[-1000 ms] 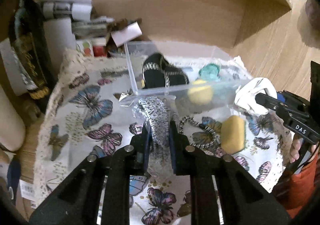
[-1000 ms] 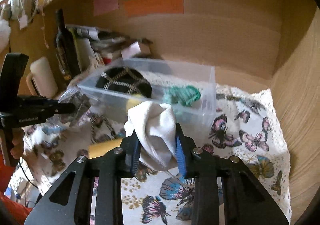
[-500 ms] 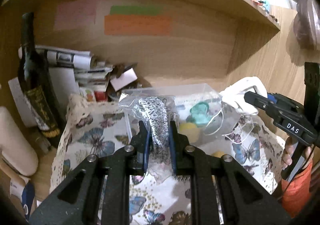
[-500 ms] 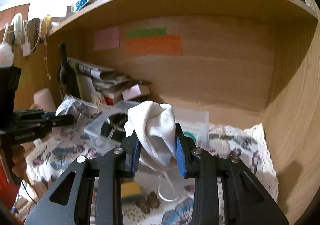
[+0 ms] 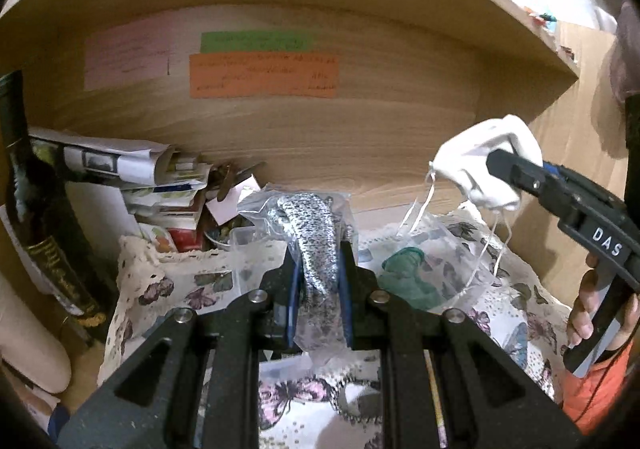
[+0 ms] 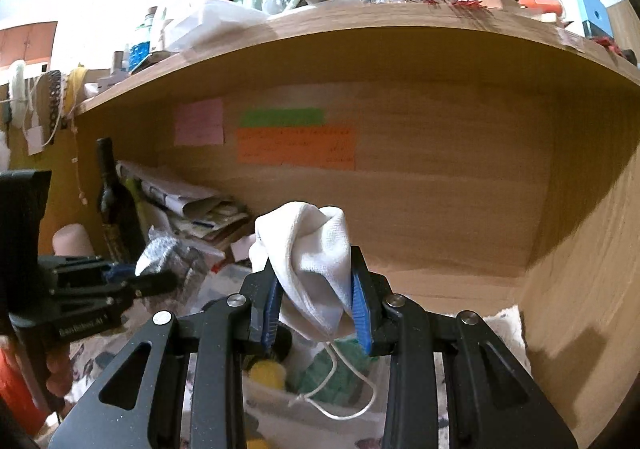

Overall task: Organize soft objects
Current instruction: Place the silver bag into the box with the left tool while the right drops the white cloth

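Note:
My left gripper (image 5: pixel 318 269) is shut on a clear bag holding a silver speckled fabric piece (image 5: pixel 316 233), raised above the clear plastic bin (image 5: pixel 248 241). My right gripper (image 6: pixel 316 289) is shut on a white cloth face mask (image 6: pixel 312 249) with strings hanging down, held high over the bin. The mask also shows in the left wrist view (image 5: pixel 484 165), at the right. In the bin lie a teal soft item (image 5: pixel 404 273) and a yellow ball (image 6: pixel 266 367). The left gripper with its bag shows in the right wrist view (image 6: pixel 160 261).
A butterfly-print cloth (image 5: pixel 180 285) covers the shelf floor. A dark wine bottle (image 5: pixel 36 209), rolled papers (image 5: pixel 112 165) and small boxes crowd the back left. Wooden walls close the back and right (image 6: pixel 560 309); an upper shelf (image 6: pixel 360 29) carries clutter.
Both grippers have risen and tilted up from the cloth with their items still held. The bin and cloth have dropped low in both views; the yellow sponge is out of sight.

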